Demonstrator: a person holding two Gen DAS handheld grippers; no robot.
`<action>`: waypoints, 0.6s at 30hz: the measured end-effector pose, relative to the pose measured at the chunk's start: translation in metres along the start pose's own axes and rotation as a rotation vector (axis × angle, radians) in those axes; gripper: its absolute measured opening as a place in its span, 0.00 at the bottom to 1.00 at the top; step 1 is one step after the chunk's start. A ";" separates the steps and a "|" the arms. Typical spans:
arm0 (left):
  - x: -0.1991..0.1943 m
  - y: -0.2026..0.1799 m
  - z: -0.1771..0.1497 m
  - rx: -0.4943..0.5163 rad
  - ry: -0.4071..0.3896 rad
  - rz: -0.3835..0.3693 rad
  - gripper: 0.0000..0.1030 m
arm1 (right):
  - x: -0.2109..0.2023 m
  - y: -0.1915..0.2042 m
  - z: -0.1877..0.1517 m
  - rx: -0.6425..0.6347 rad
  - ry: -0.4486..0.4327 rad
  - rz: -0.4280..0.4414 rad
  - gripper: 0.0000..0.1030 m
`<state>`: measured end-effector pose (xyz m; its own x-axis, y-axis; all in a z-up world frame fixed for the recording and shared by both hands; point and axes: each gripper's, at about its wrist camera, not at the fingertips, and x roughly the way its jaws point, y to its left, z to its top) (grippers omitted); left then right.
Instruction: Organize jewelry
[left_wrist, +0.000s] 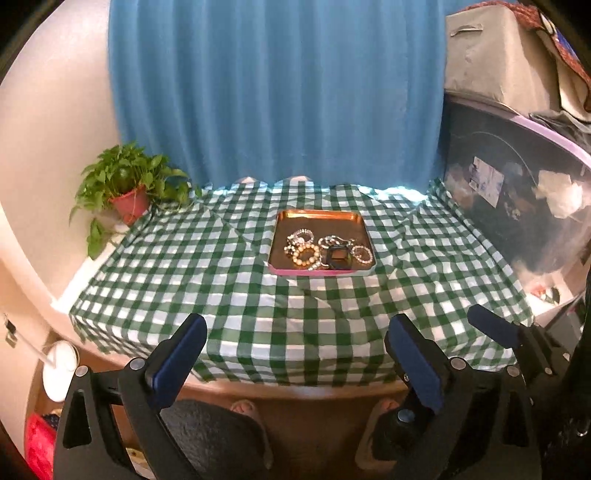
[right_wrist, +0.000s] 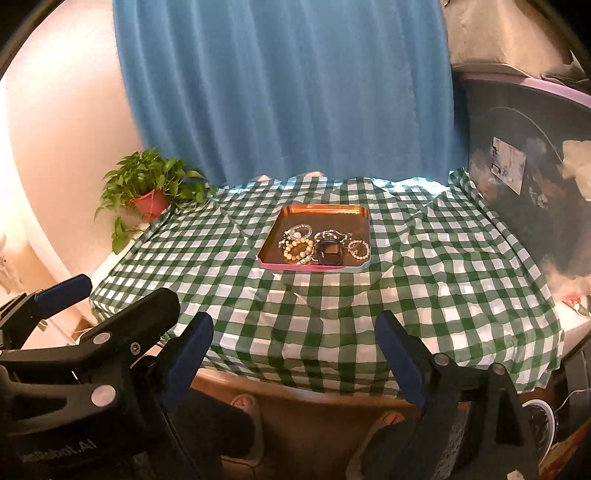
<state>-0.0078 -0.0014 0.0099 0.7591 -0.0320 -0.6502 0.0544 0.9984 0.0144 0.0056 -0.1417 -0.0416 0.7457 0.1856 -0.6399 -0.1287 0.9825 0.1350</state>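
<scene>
Both grippers hang at the near edge of the table with their jaws spread wide and nothing between them: the left gripper (left_wrist: 295, 339) beside the right gripper (right_wrist: 295, 336). Well ahead of both, on the green checked tablecloth (left_wrist: 207, 266), sits a copper tray (left_wrist: 317, 216) with a pink rim. Inside it, toward its near side, lies the jewelry (left_wrist: 321, 251): beaded bracelets, rings and a dark watch, bunched together.
</scene>
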 end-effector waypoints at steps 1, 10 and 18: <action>-0.001 0.000 0.000 0.001 0.000 -0.001 0.96 | -0.001 0.001 -0.001 0.000 -0.001 -0.003 0.83; -0.002 -0.002 0.001 0.007 -0.007 0.007 0.98 | -0.005 0.000 -0.002 -0.002 -0.005 -0.011 0.82; 0.000 -0.004 0.004 0.003 0.003 0.030 1.00 | -0.007 0.000 -0.003 -0.001 -0.005 -0.015 0.82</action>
<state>-0.0057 -0.0057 0.0128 0.7583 -0.0020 -0.6519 0.0340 0.9988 0.0365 -0.0011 -0.1433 -0.0393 0.7507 0.1712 -0.6381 -0.1183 0.9851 0.1251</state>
